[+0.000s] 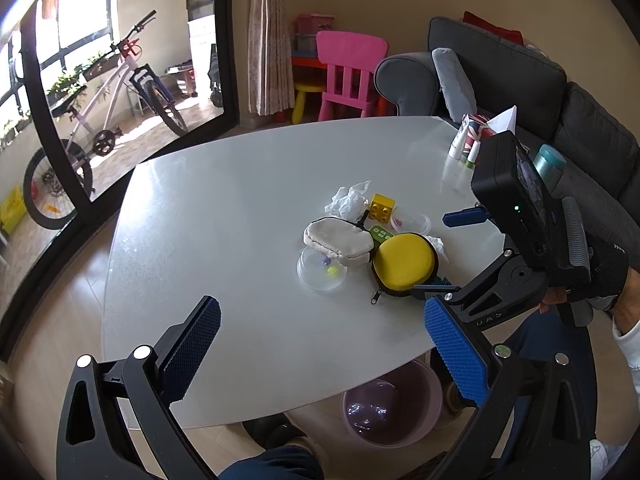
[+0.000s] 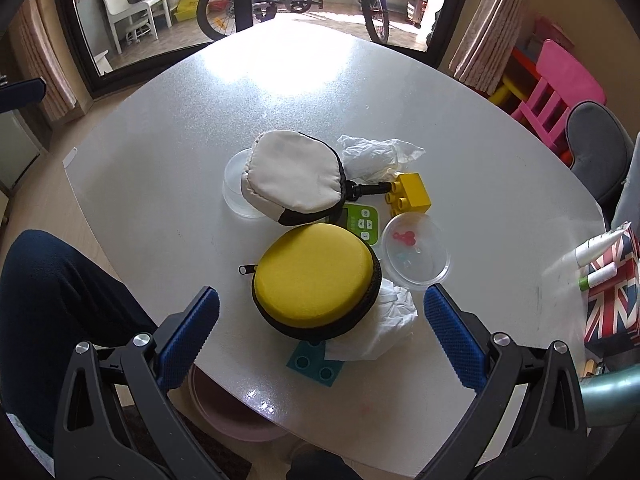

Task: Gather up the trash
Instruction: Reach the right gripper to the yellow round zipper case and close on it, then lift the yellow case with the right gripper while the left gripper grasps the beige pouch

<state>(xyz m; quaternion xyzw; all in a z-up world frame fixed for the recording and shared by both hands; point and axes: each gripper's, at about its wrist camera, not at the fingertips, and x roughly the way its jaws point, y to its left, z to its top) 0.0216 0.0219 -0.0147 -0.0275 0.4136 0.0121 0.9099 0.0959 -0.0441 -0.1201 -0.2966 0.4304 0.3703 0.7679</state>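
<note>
Two crumpled white tissues lie on the white table (image 1: pixel 240 208): one (image 1: pixel 347 199) (image 2: pixel 378 156) at the far side of the clutter, the other (image 2: pixel 390 320) (image 1: pixel 438 246) tucked against a yellow round zip case (image 2: pixel 316 280). A pink bin (image 1: pixel 390 404) (image 2: pixel 228 412) stands on the floor under the near table edge. My left gripper (image 1: pixel 322 344) hangs open above the near table edge, holding nothing. My right gripper (image 2: pixel 322 332) is open too, with the yellow case and the near tissue just ahead of its fingers.
A white pouch (image 2: pixel 294 178), a yellow brick (image 2: pixel 410 194), a green timer (image 2: pixel 362 222), two clear lids (image 2: pixel 416 254) and a teal plate (image 2: pixel 316 362) crowd the middle. A Union Jack box (image 2: pixel 610 304) with tubes stands at the right. A grey sofa (image 1: pixel 500 72) lies beyond.
</note>
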